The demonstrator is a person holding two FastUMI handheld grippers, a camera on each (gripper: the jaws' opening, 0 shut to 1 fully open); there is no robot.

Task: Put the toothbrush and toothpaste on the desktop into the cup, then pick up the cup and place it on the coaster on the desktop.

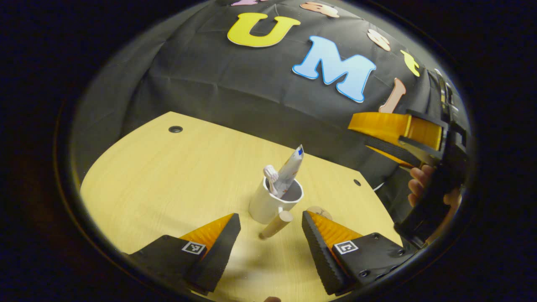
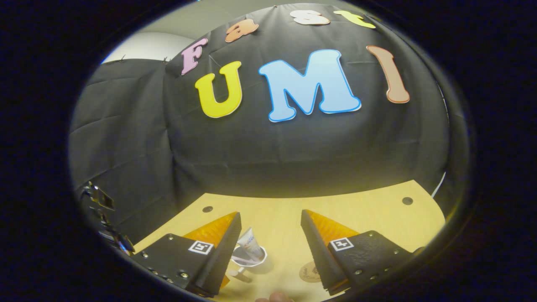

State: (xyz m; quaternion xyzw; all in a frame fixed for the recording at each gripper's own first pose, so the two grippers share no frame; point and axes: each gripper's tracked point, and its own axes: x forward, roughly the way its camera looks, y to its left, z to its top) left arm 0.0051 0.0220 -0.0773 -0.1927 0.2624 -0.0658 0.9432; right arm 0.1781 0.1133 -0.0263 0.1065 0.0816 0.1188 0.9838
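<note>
White cup (image 1: 272, 201) with a wooden handle (image 1: 277, 225) stands on the pale wood desktop (image 1: 168, 184), toothbrush (image 1: 271, 175) and toothpaste tube (image 1: 290, 168) already standing in it, so the loading step looks done. Left: lift the cup onto the round coaster (image 2: 309, 272), which lies just beside it, bare. Left gripper (image 1: 270, 228) hovers low with fingers spread either side of the handle, not touching. Right gripper (image 2: 270, 239) is raised off the desktop, fingers spread, holding nothing; a hand (image 1: 423, 180) grips it in the left gripper view.
</note>
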